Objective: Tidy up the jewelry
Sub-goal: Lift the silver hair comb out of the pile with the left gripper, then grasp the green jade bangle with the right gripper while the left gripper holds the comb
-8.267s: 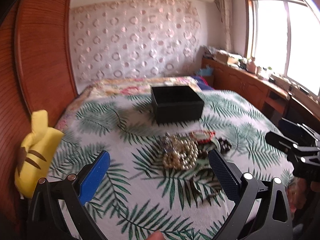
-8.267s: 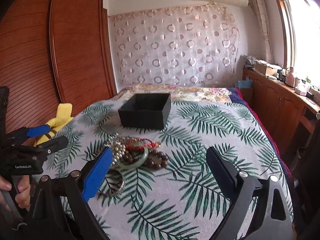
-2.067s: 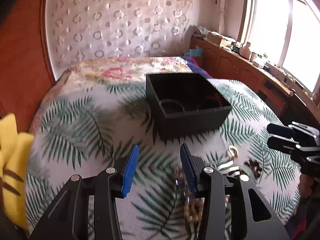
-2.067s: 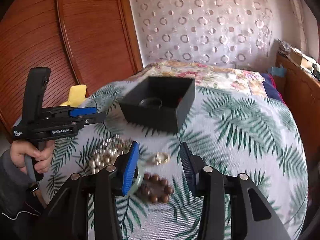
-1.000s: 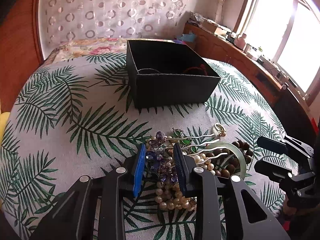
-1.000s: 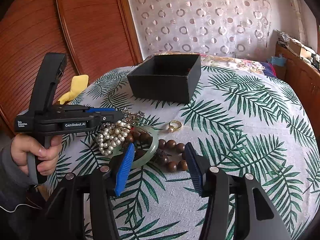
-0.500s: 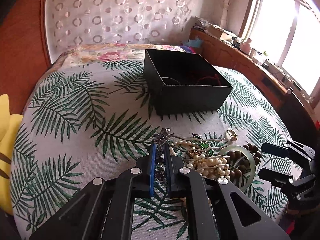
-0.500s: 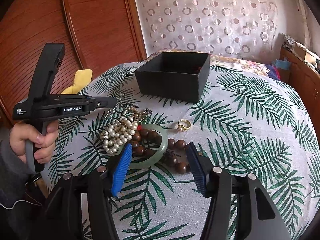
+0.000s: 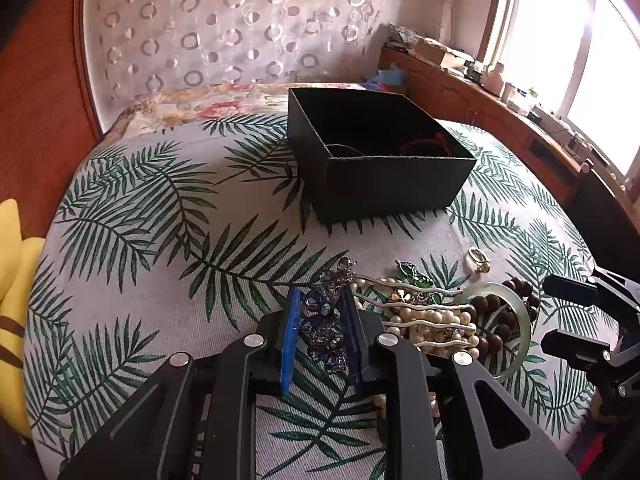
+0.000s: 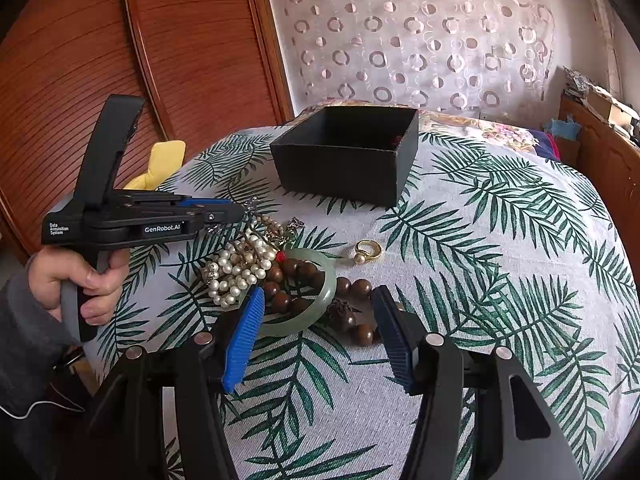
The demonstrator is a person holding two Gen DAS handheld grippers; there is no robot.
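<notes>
A purple rhinestone hairpin (image 9: 324,320) lies at the left edge of a jewelry heap on the palm-leaf bedspread. My left gripper (image 9: 321,294) straddles its ornament; its jaws are opening and the pads seem just off it. From the right wrist view the left gripper (image 10: 236,212) reaches in from the left. My right gripper (image 10: 318,292) hangs open over a jade bangle (image 10: 328,280) and brown wooden beads (image 10: 360,286), gripping nothing. Pearls (image 10: 236,268) and a gold ring (image 10: 368,249) lie nearby. A black open box (image 9: 380,156) behind the heap holds a red cord.
A yellow plush toy (image 10: 160,164) lies at the bed's left edge beside a wooden wardrobe (image 10: 80,40). Low wooden cabinets (image 9: 500,120) run under the window at right. A floral quilt (image 9: 208,108) lies behind the box.
The left gripper closed tight on the purple hairpin ornament half a second ago and has widened again. Both grippers have barely moved.
</notes>
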